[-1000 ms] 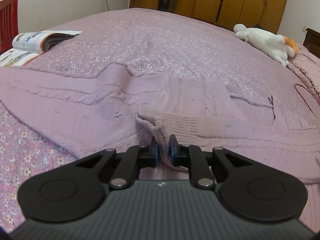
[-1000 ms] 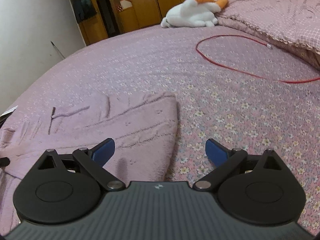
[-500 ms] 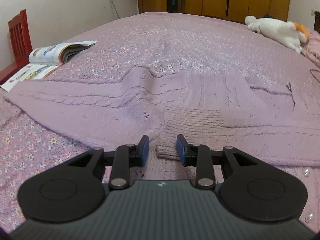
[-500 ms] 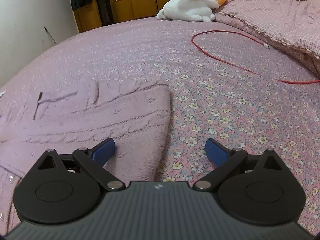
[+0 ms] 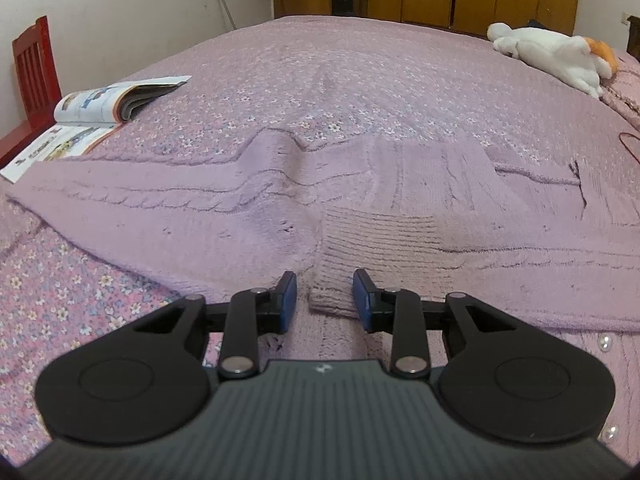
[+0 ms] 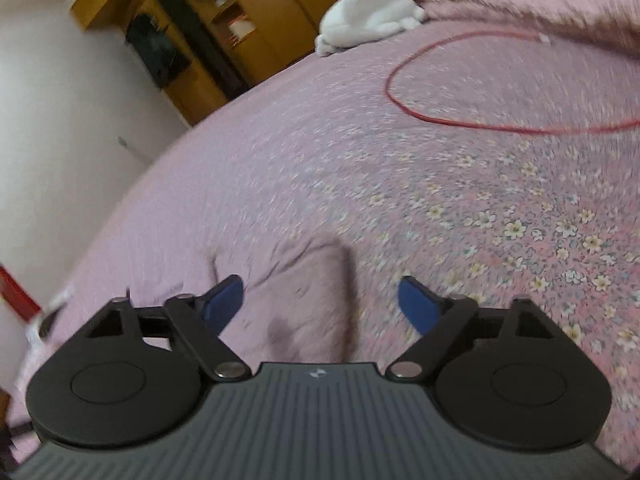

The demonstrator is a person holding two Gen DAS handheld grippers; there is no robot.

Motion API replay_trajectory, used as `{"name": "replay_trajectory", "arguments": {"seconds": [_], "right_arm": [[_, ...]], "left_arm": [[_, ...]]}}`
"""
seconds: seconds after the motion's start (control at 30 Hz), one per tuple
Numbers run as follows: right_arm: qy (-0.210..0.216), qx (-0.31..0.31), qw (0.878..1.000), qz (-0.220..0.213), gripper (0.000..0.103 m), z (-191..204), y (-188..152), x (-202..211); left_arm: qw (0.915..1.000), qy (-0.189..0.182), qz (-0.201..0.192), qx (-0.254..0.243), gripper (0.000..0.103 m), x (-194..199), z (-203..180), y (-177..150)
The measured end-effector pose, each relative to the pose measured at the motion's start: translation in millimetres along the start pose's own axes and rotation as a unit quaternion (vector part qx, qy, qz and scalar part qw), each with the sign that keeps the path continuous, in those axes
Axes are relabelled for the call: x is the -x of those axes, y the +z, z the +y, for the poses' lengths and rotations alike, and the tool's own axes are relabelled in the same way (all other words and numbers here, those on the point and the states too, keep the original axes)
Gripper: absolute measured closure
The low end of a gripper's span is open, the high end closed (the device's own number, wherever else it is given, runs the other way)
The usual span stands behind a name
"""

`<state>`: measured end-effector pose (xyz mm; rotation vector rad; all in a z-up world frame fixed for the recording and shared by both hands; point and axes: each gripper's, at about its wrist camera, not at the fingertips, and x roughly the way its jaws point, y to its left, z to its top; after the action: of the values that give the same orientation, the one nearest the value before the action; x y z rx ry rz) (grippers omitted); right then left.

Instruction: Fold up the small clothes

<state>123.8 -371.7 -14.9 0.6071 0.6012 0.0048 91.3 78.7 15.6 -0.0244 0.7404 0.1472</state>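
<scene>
While both grippers' fingers stand released, the sweater (image 5: 400, 216) cuff edge (image 5: 332, 300) lies between the left fingers (image 5: 286, 300).

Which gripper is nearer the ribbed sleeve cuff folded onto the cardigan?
Left. The left gripper sits open right around the ribbed cuff. The right gripper is open over the cardigan's far edge; no cuff shows there.

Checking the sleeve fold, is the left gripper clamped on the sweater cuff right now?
No, the left gripper is open, its blue pads standing apart on either side of the ribbed cuff lying on the sweater.
</scene>
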Motion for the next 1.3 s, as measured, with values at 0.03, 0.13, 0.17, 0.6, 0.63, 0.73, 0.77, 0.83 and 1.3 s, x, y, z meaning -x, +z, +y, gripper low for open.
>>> {"name": "replay_trajectory", "arguments": {"seconds": [0.03,0.13,0.17,0.6,0.63,0.73,0.77,0.83,1.3], "right_arm": [[0.004,-0.009,1.000,-0.004,0.024,-4,2,-3],[0.022,-0.009,1.000,-0.009,0.031,-5,6,-13],[0.029,-0.006,1.000,-0.005,0.039,-4,6,-16],[-0.047,0.093,0.994,-0.022,0.093,29,-3,-21],[-0.054,0.089,0.994,-0.013,0.093,26,-5,-25],[-0.048,0.068,0.996,-0.010,0.092,16,-2,-24],[-0.048,0.065,0.997,-0.009,0.090,15,-2,-23],[-0.049,0.060,0.997,-0.012,0.076,14,-2,-22],[-0.046,0.095,0.994,-0.024,0.026,70,-25,63]], "left_arm": [[1.0000,0.000,0.000,-0.002,0.070,0,-1,0],[0.9999,-0.012,-0.002,-0.003,0.070,1,-1,0],[0.9998,-0.017,-0.003,-0.002,0.070,1,-2,-1],[0.9992,-0.024,-0.013,-0.030,0.062,-4,-15,-4],[0.9992,-0.024,-0.012,-0.029,0.062,-6,-14,-4],[0.9995,-0.025,-0.006,-0.018,0.061,-8,-12,-2],[0.9995,-0.026,-0.005,-0.017,0.061,-8,-12,-1],[0.9995,-0.027,-0.003,-0.015,0.062,-5,-11,0],[0.9995,-0.008,-0.009,0.027,0.063,44,59,18]]}}
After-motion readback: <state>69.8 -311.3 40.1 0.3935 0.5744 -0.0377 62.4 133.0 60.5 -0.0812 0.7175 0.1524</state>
